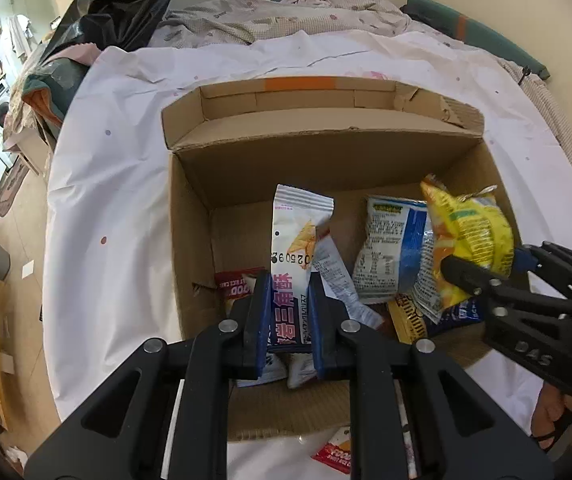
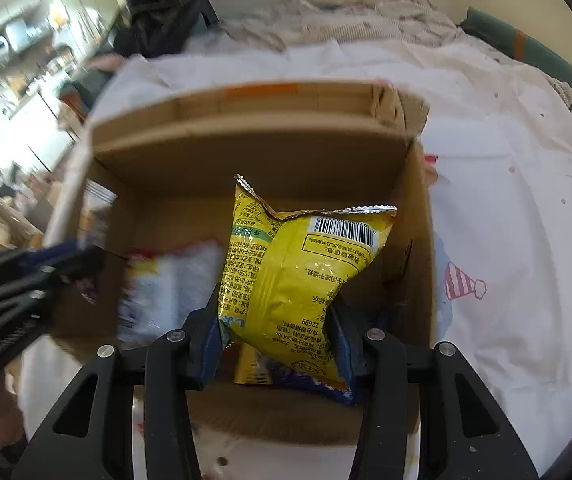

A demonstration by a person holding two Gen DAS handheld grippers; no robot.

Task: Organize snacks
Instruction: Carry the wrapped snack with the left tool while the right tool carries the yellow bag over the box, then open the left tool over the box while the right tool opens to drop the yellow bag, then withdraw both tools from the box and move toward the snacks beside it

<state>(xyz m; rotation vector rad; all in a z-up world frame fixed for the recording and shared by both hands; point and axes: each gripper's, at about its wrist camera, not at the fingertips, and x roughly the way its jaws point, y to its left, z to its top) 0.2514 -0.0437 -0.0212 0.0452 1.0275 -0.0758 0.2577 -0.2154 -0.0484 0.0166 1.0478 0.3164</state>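
Gripping a white snack packet [image 1: 292, 264] between nearly closed jaws, the left gripper [image 1: 286, 320] is hanging over the near-left part of an open cardboard box [image 1: 189, 240] sitting on a white sheet [image 1: 97, 184]. Over the box's right side, the right gripper [image 2: 277, 340], jaws partway open, is clamping a puffy yellow snack bag [image 2: 298, 276]. Inside the box, a blue-and-white bag [image 1: 398, 256] is leaning beside other loose packets, while a red packet [image 1: 336, 456] is lying outside its near edge.
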